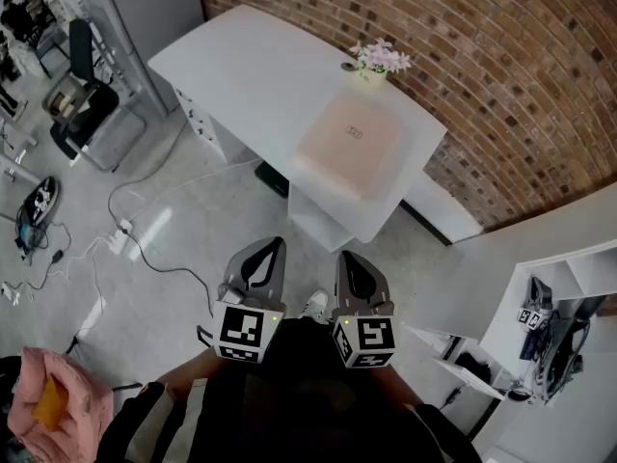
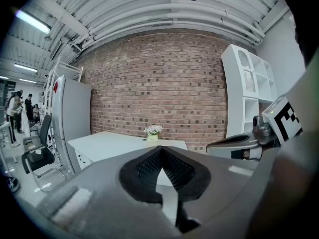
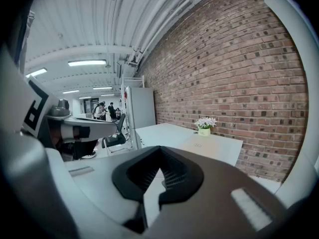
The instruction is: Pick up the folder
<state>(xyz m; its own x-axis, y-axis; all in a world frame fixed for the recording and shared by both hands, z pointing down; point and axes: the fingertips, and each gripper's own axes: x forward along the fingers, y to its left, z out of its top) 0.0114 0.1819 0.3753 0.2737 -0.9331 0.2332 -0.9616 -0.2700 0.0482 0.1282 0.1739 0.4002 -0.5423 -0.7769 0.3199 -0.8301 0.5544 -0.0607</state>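
Observation:
A pale pink folder (image 1: 349, 143) lies flat on the white table (image 1: 251, 70), near its right end and beside a small pot of flowers (image 1: 379, 61). My left gripper (image 1: 274, 246) and right gripper (image 1: 345, 258) hang side by side over the floor, well short of the table, both shut with nothing in them. In the right gripper view the folder (image 3: 205, 145) lies ahead past the closed right gripper (image 3: 159, 150), by the flowers (image 3: 205, 123). From the left gripper (image 2: 160, 151), I see the table (image 2: 107, 144) and flowers (image 2: 153, 131); the folder does not show there.
A brick wall (image 1: 463, 56) runs behind the table. A black office chair (image 1: 82, 104) and loose cables (image 1: 135, 230) are on the floor at left. A pink bag (image 1: 53, 403) lies at lower left. A white shelf unit (image 1: 569, 297) stands at right.

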